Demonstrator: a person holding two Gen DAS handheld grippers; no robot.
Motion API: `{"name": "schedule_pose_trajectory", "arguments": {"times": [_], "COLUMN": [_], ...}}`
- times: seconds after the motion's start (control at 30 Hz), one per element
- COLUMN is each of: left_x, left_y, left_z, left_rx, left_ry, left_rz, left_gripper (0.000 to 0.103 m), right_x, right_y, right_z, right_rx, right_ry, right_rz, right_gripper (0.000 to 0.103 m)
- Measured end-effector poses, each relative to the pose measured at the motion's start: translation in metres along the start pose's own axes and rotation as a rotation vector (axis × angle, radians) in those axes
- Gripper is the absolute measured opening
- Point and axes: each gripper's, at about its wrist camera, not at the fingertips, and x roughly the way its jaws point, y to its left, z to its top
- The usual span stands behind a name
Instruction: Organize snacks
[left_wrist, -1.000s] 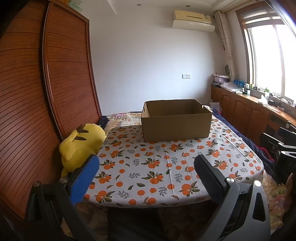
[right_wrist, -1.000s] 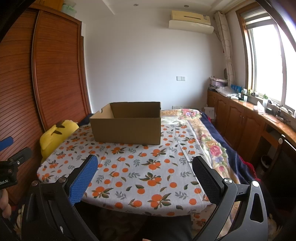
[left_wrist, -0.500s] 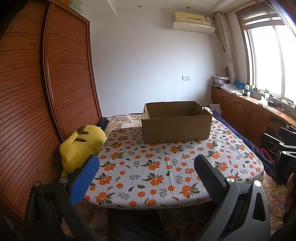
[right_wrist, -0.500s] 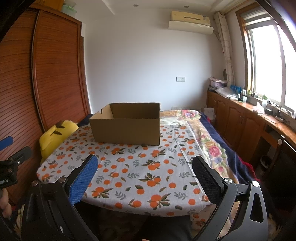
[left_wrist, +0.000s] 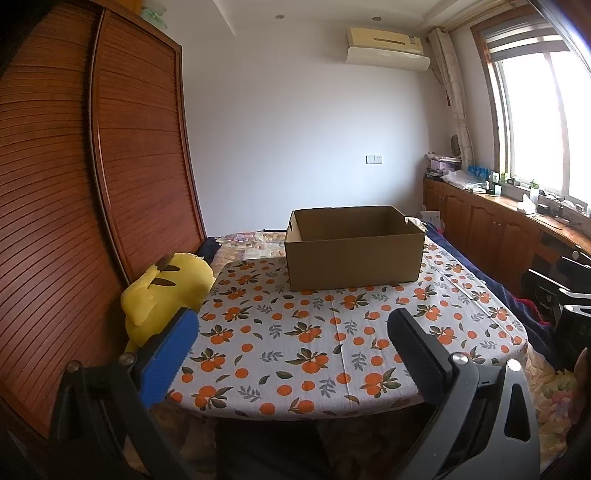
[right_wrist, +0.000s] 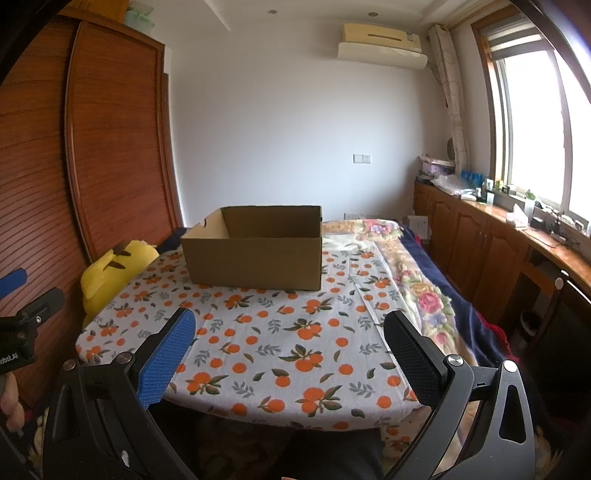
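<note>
An open brown cardboard box (left_wrist: 354, 251) stands at the far side of a table covered by a cloth with orange-fruit print (left_wrist: 314, 343); it also shows in the right wrist view (right_wrist: 255, 254). Its inside looks bare as far as I can see. No snacks are in view. My left gripper (left_wrist: 291, 332) is open and empty, held before the table's near edge. My right gripper (right_wrist: 288, 332) is open and empty at the same near edge, to the right of the left one. The left gripper shows at the left edge of the right wrist view (right_wrist: 22, 325).
A yellow plush toy (left_wrist: 166, 291) leans between the table and a wooden slatted wardrobe (left_wrist: 74, 203) on the left. A bed with a floral blanket (right_wrist: 424, 295) lies to the right, with wooden cabinets (right_wrist: 491, 243) under the window beyond it.
Both cameras have tilted slightly so the box and table sit a little lower in view. Both grippers stay open and empty.
</note>
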Motion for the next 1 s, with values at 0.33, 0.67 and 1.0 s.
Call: {"name": "schedule_pose_trajectory", "arguments": {"times": [0.33, 0.67, 1.0], "left_x": [-0.0037, -0.0046, -0.0047], "left_y": [-0.0019, -0.0027, -0.0037], "left_z": [-0.0003, -0.0011, -0.0014], "left_rx": [0.001, 0.000, -0.001], "left_ry": [-0.005, -0.007, -0.006], "left_rz": [0.001, 0.000, 0.002], "left_gripper": [0.103, 0.103, 0.103], "right_x": [-0.0019, -0.0026, -0.0025], "right_y": [0.0002, 0.0009, 0.0008], "right_z": [0.0002, 0.0004, 0.0002], "right_rx": [-0.004, -0.004, -0.003], "right_ry": [-0.002, -0.002, -0.002], "right_rz": [-0.002, -0.003, -0.001], "right_gripper": [0.103, 0.103, 0.103]}}
